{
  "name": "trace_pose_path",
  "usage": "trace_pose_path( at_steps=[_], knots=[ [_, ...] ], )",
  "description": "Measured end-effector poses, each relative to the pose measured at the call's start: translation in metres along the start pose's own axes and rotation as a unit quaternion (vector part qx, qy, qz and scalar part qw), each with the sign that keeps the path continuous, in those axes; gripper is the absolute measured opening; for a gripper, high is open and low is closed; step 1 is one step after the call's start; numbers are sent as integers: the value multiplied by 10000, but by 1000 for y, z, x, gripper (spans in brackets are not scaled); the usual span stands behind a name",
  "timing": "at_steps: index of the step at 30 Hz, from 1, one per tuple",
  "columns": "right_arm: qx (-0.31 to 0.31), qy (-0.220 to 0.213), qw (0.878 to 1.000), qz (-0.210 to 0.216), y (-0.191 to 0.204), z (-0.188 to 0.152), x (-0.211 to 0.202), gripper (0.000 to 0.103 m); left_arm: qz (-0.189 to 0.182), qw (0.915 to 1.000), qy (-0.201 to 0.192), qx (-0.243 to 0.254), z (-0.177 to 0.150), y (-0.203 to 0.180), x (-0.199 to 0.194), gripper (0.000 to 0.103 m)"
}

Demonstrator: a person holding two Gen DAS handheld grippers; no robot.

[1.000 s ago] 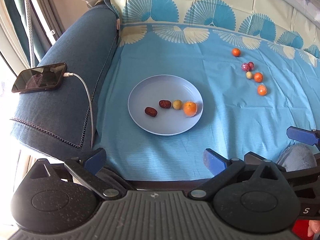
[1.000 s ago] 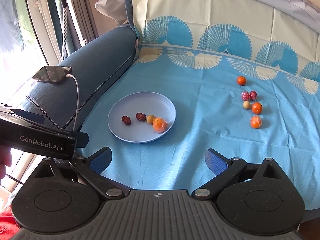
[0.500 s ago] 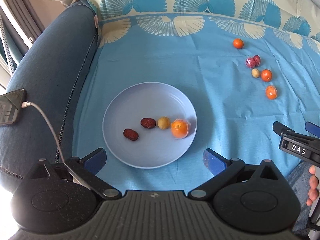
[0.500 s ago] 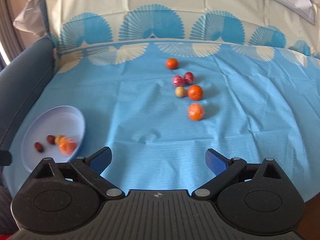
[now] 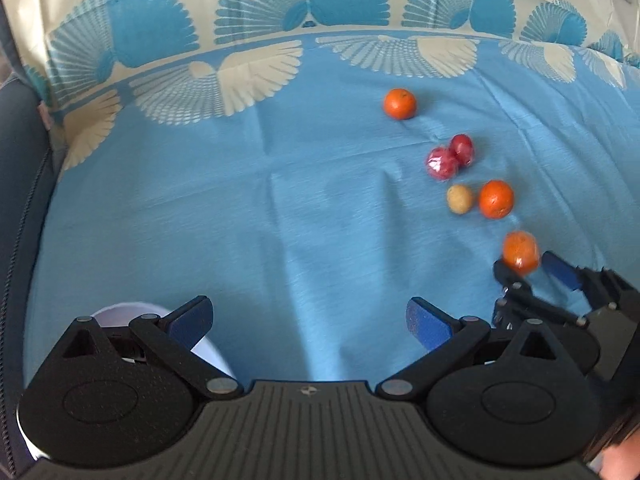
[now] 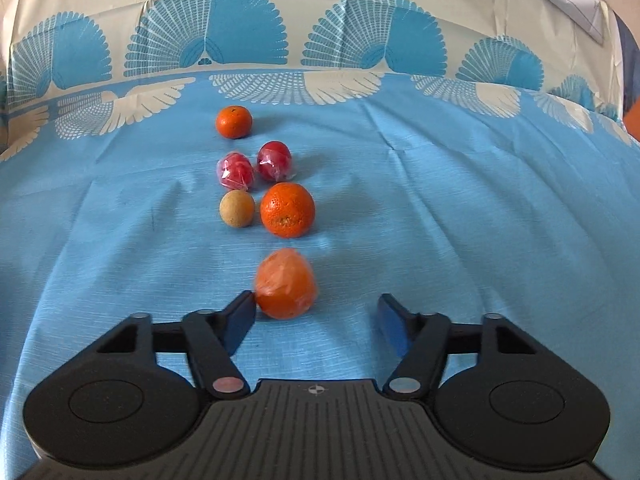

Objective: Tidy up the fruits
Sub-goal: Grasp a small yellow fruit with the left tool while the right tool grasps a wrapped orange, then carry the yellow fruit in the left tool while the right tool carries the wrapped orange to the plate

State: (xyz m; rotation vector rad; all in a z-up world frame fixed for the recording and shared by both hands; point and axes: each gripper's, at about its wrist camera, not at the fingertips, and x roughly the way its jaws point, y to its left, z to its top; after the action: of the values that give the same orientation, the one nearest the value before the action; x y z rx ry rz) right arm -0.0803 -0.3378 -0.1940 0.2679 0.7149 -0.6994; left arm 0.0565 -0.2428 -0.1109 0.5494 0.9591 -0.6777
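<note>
Several fruits lie on the blue cloth [image 6: 440, 220]. A plastic-wrapped orange [image 6: 285, 283] lies nearest, just inside my open right gripper [image 6: 316, 318], close to its left finger. Behind it are a bare orange [image 6: 287, 210], a small tan fruit [image 6: 237, 207], two wrapped red fruits [image 6: 236, 171] and a far orange [image 6: 234, 121]. In the left wrist view the right gripper [image 5: 532, 270] reaches the wrapped orange [image 5: 520, 252]. My left gripper [image 5: 308, 320] is open and empty, with the pale blue plate's rim [image 5: 216, 354] under its left finger.
A dark blue sofa arm [image 5: 16, 200] borders the cloth on the left. The cloth's cream band with blue fan patterns [image 6: 320, 40] rises at the back. Bare blue cloth lies between the plate and the fruits.
Both grippers have moved forward and right. The right gripper has come up to the wrapped orange. The plate has slid to the bottom left of the left wrist view.
</note>
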Motion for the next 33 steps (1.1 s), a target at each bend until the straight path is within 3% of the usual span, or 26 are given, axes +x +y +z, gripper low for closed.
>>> trace_pose_path(
  at_steps=[1, 2, 3, 5, 8, 10, 12, 16, 20, 21, 28, 33],
  knots=[
    [-52, -90, 9999, 21, -1, -1, 0, 53, -60, 9999, -75, 61, 7, -8, 7, 103],
    [-104, -183, 9998, 42, -2, 0, -1, 40, -99, 9997, -140, 145, 15, -17, 15, 103],
    [-95, -236, 9997, -61, -6, 1, 0, 35, -135, 9995, -173, 224, 21, -24, 22, 103],
    [100, -291, 9985, -453, -20, 5, 3, 35, -342, 9985, -195, 381, 33, -41, 40, 103],
    [637, -304, 9958, -587, -50, 7, 6, 35, -722, 9954, -122, 621, 46, -63, 67, 101],
    [764, -329, 9944, -656, -57, 5, 7, 35, -852, 9928, -88, 835, 50, -76, 81, 93],
    [739, -335, 9945, -666, -56, 3, 8, 35, -922, 9904, -50, 1028, 52, -86, 93, 78],
    [726, -356, 9944, -674, -55, 2, 11, 35, -1080, 9856, -255, 1276, 52, -95, 98, 71],
    [715, -387, 9943, -692, -54, 1, 10, 36, -1307, 9818, -310, 1345, 53, -97, 95, 27],
    [731, -397, 9942, -685, -54, 1, 9, 35, -1319, 9825, -272, 1284, 53, -97, 94, 27],
    [851, -637, 9904, -886, -59, 2, -7, 34, -1127, 9902, -337, 751, 23, -56, 27, 27],
    [829, -683, 9919, -683, -55, 12, -59, 34, -684, 9964, -329, 366, -22, -1, -49, 27]
  ],
)
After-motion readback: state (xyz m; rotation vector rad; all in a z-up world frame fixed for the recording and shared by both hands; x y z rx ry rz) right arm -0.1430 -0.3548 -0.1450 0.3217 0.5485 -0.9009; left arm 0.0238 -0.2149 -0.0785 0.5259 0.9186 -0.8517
